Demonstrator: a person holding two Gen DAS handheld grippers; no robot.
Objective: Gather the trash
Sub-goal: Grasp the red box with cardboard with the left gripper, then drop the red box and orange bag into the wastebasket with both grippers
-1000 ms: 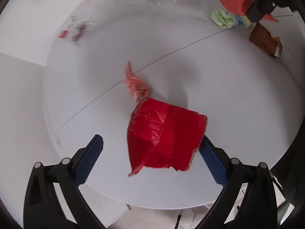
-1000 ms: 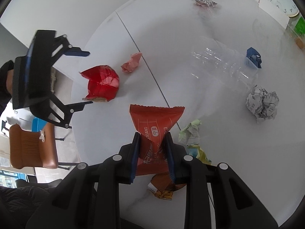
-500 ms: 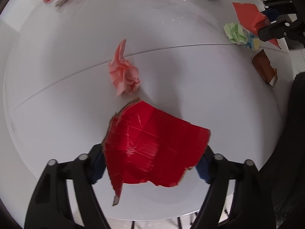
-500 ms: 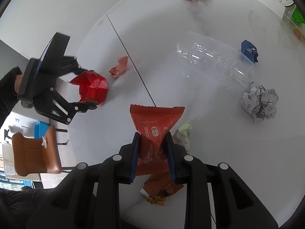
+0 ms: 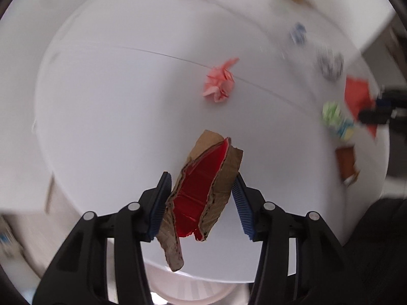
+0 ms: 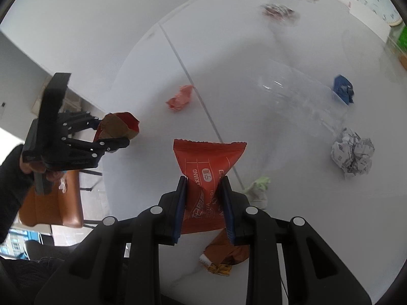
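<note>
A torn piece of red cardboard [image 5: 201, 193] with a brown back sits folded between the fingers of my left gripper [image 5: 201, 178]. The jaws are closing and both pads press on it. In the right wrist view the left gripper [image 6: 113, 132] carries the red cardboard [image 6: 119, 124] off the white table's [image 6: 254, 50] left edge. My right gripper [image 6: 203, 179] is shut on an orange-red snack wrapper [image 6: 208, 157] held above the table. A pink crumpled paper [image 5: 220, 84] lies on the table seam beyond the left gripper.
On the table lie a clear plastic bottle [image 6: 300, 94], a blue wad [image 6: 343, 89], a white paper ball [image 6: 352, 152], a green scrap [image 6: 258, 188] and a brown wrapper [image 6: 223, 256]. A white ribbed bin [image 5: 193, 289] shows below the near table edge. A brown chair [image 6: 51, 203] stands left.
The left gripper closed on the red cardboard, folding it so its brown back shows, rolled over and carried it off toward the table edge. The right gripper kept still with its wrapper.
</note>
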